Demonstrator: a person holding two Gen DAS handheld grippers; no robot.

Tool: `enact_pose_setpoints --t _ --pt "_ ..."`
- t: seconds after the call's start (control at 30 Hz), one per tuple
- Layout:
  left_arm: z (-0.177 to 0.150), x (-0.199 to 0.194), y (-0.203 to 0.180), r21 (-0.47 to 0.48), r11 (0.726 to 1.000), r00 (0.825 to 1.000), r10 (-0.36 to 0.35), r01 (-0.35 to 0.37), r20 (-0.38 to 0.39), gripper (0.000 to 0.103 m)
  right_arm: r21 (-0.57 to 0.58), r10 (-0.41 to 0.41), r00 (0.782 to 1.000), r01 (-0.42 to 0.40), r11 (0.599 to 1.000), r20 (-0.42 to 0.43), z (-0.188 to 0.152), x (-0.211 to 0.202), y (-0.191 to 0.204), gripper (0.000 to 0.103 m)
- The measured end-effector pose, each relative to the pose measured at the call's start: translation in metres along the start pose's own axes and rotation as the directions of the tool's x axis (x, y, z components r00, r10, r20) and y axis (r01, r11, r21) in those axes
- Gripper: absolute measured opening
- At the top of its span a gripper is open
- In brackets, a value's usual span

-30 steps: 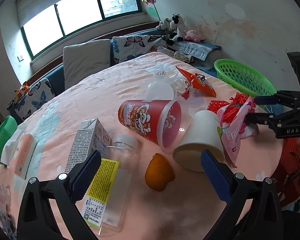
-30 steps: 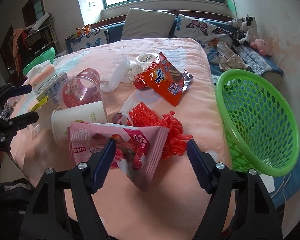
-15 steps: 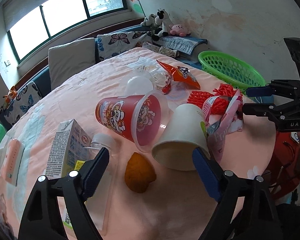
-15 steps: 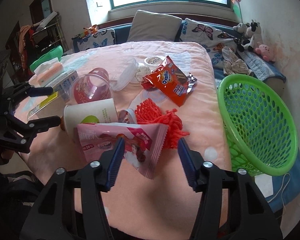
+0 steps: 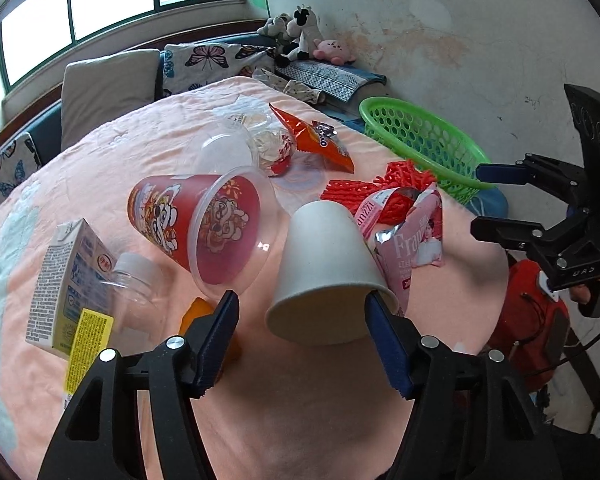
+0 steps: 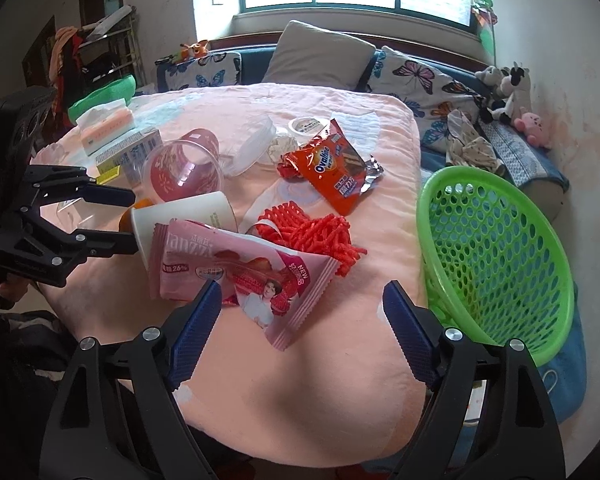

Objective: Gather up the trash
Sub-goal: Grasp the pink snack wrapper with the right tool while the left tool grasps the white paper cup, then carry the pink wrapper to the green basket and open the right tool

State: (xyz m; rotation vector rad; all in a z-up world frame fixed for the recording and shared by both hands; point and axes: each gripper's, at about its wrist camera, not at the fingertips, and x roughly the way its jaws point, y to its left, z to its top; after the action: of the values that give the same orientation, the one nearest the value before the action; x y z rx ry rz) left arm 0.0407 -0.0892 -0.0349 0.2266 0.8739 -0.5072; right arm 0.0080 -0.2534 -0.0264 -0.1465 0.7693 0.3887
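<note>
Home: sofa cushions [image 6: 324, 58], plush toys [image 5: 296, 34]

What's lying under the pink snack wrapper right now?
The pink snack wrapper overlaps the white paper cup and the edge of the red foam net. Whatever else lies beneath it on the blanket is hidden.

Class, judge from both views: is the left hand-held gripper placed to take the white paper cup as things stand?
Probably yes. The left hand-held gripper is closing with the white paper cup rim between its jaws; the pink snack wrapper only leans against the cup's far side.

Orange lump [image 5: 198, 312], perhaps peel, half-hidden
</note>
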Motion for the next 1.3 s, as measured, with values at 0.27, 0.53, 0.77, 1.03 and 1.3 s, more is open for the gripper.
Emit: enact_pose_setpoints --t 0.27,0.53,0.77,1.03,1.3 --pt "0.007 0.02 -0.005 0.055 0.998 0.999 0.024 -0.023 -0.031 0.051 -0.03 0.009 1.0 -0.009 1.0 -0.009 -0.001 0.0 0.003 0.083" --pt "0.008 0.031 -0.001 0.075 0.996 0.998 0.046 -0.043 -0.041 0.006 -0.131 0.044 0.999 -0.046 0.99 -0.016 0.009 0.005 0.015 0.083" --pt "0.011 0.014 0.004 0.063 0.996 0.998 0.057 -0.058 0.018 0.004 -0.25 0.063 0.996 -0.075 0.965 -0.056 0.027 0.022 0.025 0.083" --pt "0.017 -0.005 0.014 0.036 0.997 0.996 0.066 -0.068 0.062 0.004 -0.365 0.095 0.984 -0.144 0.92 -0.149 0.033 0.047 0.038 0.083" --pt "0.022 -0.014 0.023 0.007 0.997 0.994 0.072 -0.073 0.084 0.004 -0.34 0.184 0.953 -0.26 0.904 -0.239 0.023 0.056 0.045 0.083"
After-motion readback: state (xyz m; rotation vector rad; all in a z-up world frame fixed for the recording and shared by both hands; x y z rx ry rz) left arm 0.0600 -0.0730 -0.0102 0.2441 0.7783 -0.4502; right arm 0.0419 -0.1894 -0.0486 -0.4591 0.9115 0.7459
